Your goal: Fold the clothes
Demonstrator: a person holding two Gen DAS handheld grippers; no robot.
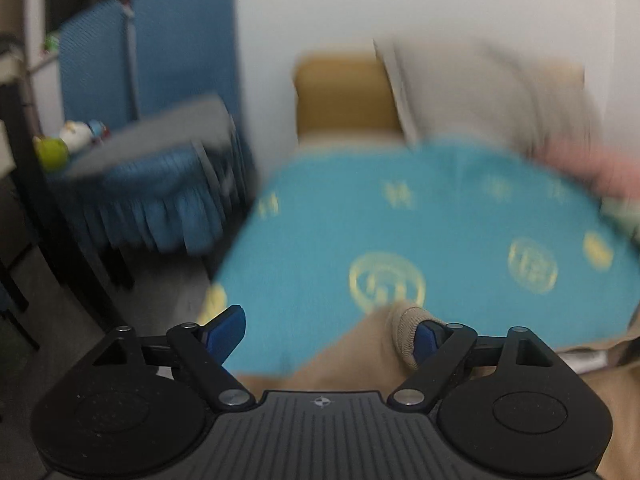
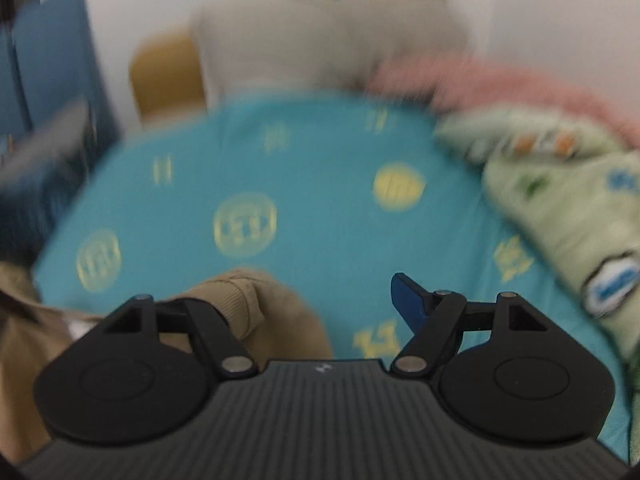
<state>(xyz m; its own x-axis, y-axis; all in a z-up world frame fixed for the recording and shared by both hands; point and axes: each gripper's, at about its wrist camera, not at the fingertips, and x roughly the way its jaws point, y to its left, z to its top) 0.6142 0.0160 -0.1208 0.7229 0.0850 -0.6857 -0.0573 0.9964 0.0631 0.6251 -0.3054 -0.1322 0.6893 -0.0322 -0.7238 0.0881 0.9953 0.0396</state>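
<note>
Both my grippers, left [image 1: 326,334] and right [image 2: 316,304], stand spread wide, clamping nothing. The tan garment [image 1: 360,356] is draped over the inner finger of each, on the teal bedspread [image 2: 320,184].

Tan garment [image 1: 360,360], ribbed cuff, apparently draped over bedspread.

Left tool [image 1: 326,334] angled down over the bed [image 1: 440,220], jaws spread wide; blue left pad [image 1: 226,334] bare, right pad [image 1: 424,344] half covered by a tan cuff [image 1: 404,328] draped on it, not pinched. Right tool [image 2: 320,308] angled down over the bed likewise, jaws apart; right pad [image 2: 408,300] bare, left finger hidden behind a tan cuff. Both views motion-blurred.
</note>
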